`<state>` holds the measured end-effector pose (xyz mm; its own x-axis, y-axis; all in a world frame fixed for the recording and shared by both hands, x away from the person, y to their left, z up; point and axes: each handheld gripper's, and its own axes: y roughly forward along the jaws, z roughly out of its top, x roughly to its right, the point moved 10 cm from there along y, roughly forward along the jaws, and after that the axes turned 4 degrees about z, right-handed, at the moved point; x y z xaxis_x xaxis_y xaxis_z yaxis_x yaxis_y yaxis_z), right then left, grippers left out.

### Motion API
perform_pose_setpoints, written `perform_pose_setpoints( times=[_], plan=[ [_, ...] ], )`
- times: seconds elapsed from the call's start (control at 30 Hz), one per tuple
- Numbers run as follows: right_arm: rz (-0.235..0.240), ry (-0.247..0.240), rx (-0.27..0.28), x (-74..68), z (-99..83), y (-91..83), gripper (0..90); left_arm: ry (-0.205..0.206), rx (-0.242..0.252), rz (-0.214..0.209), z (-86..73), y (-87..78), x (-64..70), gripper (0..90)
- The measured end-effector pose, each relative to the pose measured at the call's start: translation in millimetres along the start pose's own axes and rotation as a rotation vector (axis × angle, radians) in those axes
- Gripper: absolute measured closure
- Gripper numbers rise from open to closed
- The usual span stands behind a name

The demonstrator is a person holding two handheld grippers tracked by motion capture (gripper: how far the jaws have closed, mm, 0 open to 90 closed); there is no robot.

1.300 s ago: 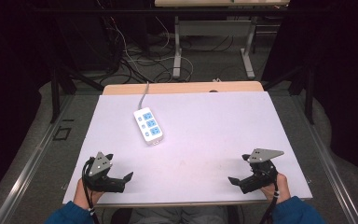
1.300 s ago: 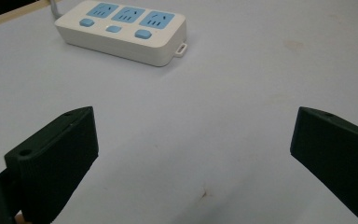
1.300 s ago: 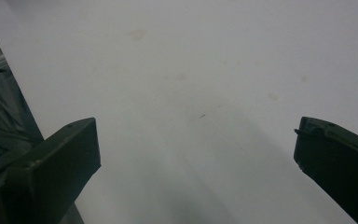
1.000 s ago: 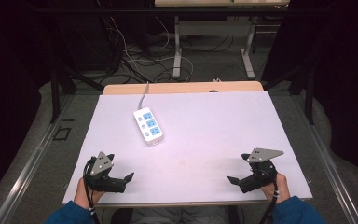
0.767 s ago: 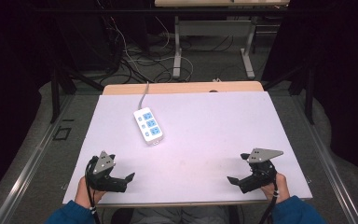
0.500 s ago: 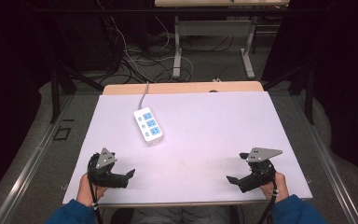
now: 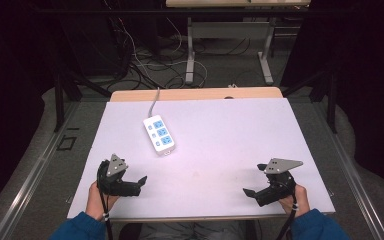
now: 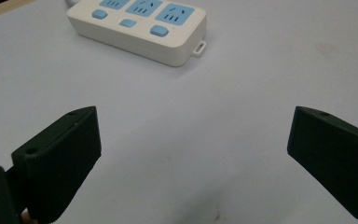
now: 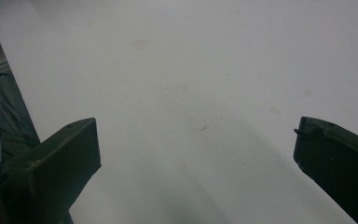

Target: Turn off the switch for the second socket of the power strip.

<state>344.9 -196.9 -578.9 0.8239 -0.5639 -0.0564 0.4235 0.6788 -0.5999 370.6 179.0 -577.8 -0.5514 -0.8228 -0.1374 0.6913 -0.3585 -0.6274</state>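
Note:
A white power strip (image 7: 159, 135) with blue sockets lies on the white table top (image 7: 220, 130), left of centre, its grey cord running off the far edge. It lies ahead of the jaws in the left gripper view (image 8: 140, 23). My left gripper (image 7: 139, 184) rests near the front left edge, open and holding nothing, a short way in front of the strip. In its own view the left gripper (image 8: 191, 163) has its jaws wide apart over bare table. My right gripper (image 7: 248, 191) sits near the front right edge, also open and holding nothing; in the right gripper view (image 9: 196, 168) the jaws stand far apart.
The table's wooden far edge (image 7: 195, 94) shows behind the white sheet. Beyond it are desk legs (image 7: 190, 55) and tangled cables (image 7: 140, 65) on the floor. A person's blue sleeves (image 7: 77, 227) come in at the bottom.
Both grippers have drifted slightly toward the front edge of the table. The power strip has not moved.

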Motion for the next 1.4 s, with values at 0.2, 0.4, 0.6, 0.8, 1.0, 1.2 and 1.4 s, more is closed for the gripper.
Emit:
perform_pose_setpoints(
  times=[0.2, 0.4, 0.6, 0.8, 1.0, 1.2, 1.4],
  plan=[
    [-0.010, 0.004, 0.018, -0.2, -0.8, -1.4, 0.0, 0.019, -0.007, -0.006, 8.7, 11.5, -2.9, 0.3],
    [-0.010, 0.013, 0.010, -0.4, -1.2, -0.7, 0.0, 0.010, 0.006, -0.001, 19.0, 21.9, -10.8, 0.2],
    [-0.006, 0.014, -0.001, -0.9, -2.2, -0.6, 0.0, 0.004, 0.011, 0.009, 26.4, 28.4, -18.4, 0.2],
    [-0.004, 0.010, -0.016, -1.3, -2.6, 0.0, 0.0, 0.018, 0.005, 0.007, 32.3, 37.9, -22.8, 0.2],
    [-0.015, 0.007, 0.002, 0.5, -1.2, 0.3, 0.0, 0.013, 0.007, 0.000, 41.2, 48.6, -28.7, 0.2],
    [-0.012, 0.001, -0.006, -0.8, -1.0, 1.4, 0.0, 0.026, -0.002, -0.009, 46.3, 58.1, -25.6, 0.2],
    [-0.025, -0.006, -0.004, 0.9, -0.5, 1.2, 0.0, 0.032, 0.002, -0.013, 55.5, 67.9, -25.1, 0.2]
  ],
)
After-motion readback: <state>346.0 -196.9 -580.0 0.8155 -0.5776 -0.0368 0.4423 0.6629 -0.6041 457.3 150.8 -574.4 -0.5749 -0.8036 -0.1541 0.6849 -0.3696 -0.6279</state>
